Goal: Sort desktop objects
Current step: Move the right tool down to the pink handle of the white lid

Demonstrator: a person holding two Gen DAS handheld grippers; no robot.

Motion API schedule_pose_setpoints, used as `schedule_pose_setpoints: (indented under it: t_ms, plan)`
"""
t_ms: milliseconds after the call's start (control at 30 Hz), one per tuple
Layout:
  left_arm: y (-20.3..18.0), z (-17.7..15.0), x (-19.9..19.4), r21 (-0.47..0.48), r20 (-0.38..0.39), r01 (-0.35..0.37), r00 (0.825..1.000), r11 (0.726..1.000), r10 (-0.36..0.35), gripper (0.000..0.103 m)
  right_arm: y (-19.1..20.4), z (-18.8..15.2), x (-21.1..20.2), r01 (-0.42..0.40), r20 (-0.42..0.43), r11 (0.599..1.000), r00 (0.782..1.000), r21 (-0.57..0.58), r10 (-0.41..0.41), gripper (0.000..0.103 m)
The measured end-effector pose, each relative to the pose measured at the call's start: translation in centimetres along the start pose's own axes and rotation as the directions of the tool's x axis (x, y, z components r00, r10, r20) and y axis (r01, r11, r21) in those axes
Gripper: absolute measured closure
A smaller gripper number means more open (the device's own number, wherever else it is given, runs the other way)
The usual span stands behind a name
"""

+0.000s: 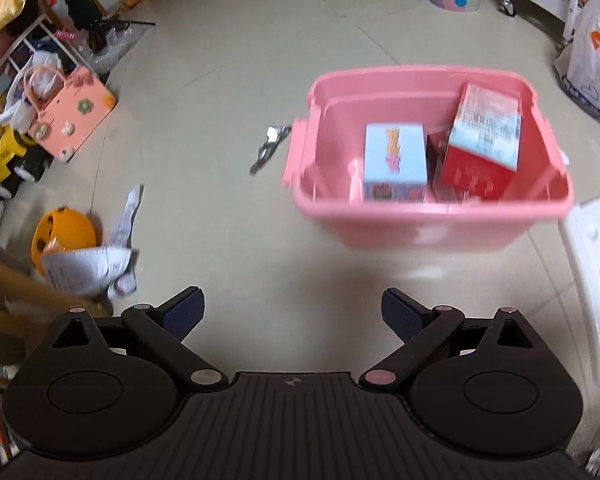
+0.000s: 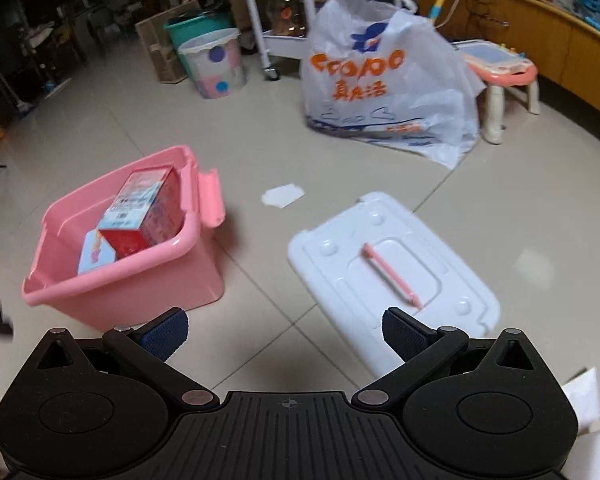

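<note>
- My left claw (image 1: 292, 314) hung wide open above the tiled floor, its blue pads well apart and nothing between them.
- My right claw (image 2: 285, 332) was spread just as wide and gripped nothing either.
- The pink storage bin (image 1: 432, 224) stood on the floor ahead of my left claw, with its lid off.
- Inside the bin, a red carton (image 1: 482, 144) leaned tilted against the right-hand wall, its printed white face turned up.
- Beside the carton, toward the bin's left side, a light blue box (image 1: 395, 160) stood upright; something dark sat between the two, too blurred for me to name.
- In the right wrist view the same bin (image 2: 132, 284) sat ahead of my left finger (image 2: 168, 330), with the red carton (image 2: 144, 216) and the blue box (image 2: 96, 254) showing over its rim.
- The bin's white lid (image 2: 396, 280) lay flat on the floor to the right of the bin, apart from it, its pink handle (image 2: 390, 276) facing up, just ahead of my right finger.
- A crumpled silver wrapper (image 1: 270, 148) lay on the floor just left of the bin.
- A white shopping bag (image 2: 392, 84) stood well beyond the bin and lid.
</note>
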State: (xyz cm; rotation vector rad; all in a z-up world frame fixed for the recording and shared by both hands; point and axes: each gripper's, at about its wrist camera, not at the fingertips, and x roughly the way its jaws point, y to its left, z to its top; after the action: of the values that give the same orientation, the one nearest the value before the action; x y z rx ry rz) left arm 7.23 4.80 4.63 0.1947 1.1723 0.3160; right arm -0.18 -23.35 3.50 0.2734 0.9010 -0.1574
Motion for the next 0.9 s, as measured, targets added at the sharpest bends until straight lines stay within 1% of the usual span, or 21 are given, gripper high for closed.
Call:
schedule_pose_setpoints:
  t_ms: [67,100,200,267,367,433,533,600,700,767,800,867,900]
  plan:
    - [0.0,-1.2,0.0,0.019,-0.022,0.014,1.0,1.0,-0.014,0.005,-0.4,0.4,-0.8,0.041,0.024,0.999,0.999,0.0,-0.041,0.0]
    - [0.0,-1.6,0.0,0.024,-0.032,0.019,0.999,1.0,-0.018,0.005,-0.6,0.6,-1.1,0.043,0.036,0.999,0.998,0.005,-0.043,0.0]
    - [0.0,-2.2,-0.3,0.022,-0.037,0.03,0.999,0.999,-0.029,0.005,-1.2,1.6,-1.3,0.019,0.015,1.0,1.0,-0.008,-0.019,0.0]
    - [0.1,-2.3,-0.6,0.018,-0.028,0.037,0.999,0.999,-0.037,0.005,-1.5,2.2,-1.0,0.021,-0.003,0.999,1.0,-0.039,-0.022,0.0]
    - [-0.2,-2.1,-0.8,0.019,-0.013,0.025,1.0,0.999,-0.025,0.005,-2.0,3.6,-0.1,0.029,-0.035,0.995,0.999,-0.099,-0.032,0.001]
    - [-0.5,-2.0,-0.8,0.022,-0.011,0.025,1.0,0.999,-0.024,0.005,-2.4,4.6,0.7,0.049,-0.038,0.99,0.998,-0.135,-0.055,0.009]
    - [-1.1,-2.0,-0.6,0.033,-0.022,0.031,0.999,0.999,-0.03,0.005,-4.0,6.5,2.7,0.064,-0.044,0.982,0.996,-0.178,-0.073,0.01]
    - [-1.7,-2.0,-0.5,0.044,-0.027,0.033,0.999,0.998,-0.032,0.005,-5.1,7.6,4.4,0.066,-0.069,0.973,0.994,-0.219,-0.083,0.012]
    - [-2.3,-2.0,-0.3,0.061,-0.028,0.036,0.999,0.998,-0.034,0.005,-5.9,7.9,7.6,0.08,-0.11,0.946,0.987,-0.315,-0.12,0.014]
    - [-2.6,-2.1,-0.2,0.074,-0.022,0.03,0.999,0.997,-0.029,0.005,-5.5,7.4,10.2,0.052,-0.155,0.919,0.98,-0.39,-0.121,0.016]
    - [-2.7,-2.1,0.0,0.08,-0.021,0.023,1.0,0.997,-0.021,0.005,-5.2,7.1,11.4,0.032,-0.177,0.905,0.977,-0.423,-0.118,0.019]
    - [-2.8,-2.1,0.3,0.089,-0.029,0.012,1.0,0.996,-0.01,0.005,-4.0,6.1,13.9,0.0,-0.208,0.86,0.97,-0.511,-0.123,0.019]
    - [-2.8,-2.0,0.4,0.083,-0.032,0.008,0.999,0.996,-0.005,0.005,-3.5,5.6,15.0,-0.002,-0.214,0.838,0.967,-0.546,-0.137,0.019]
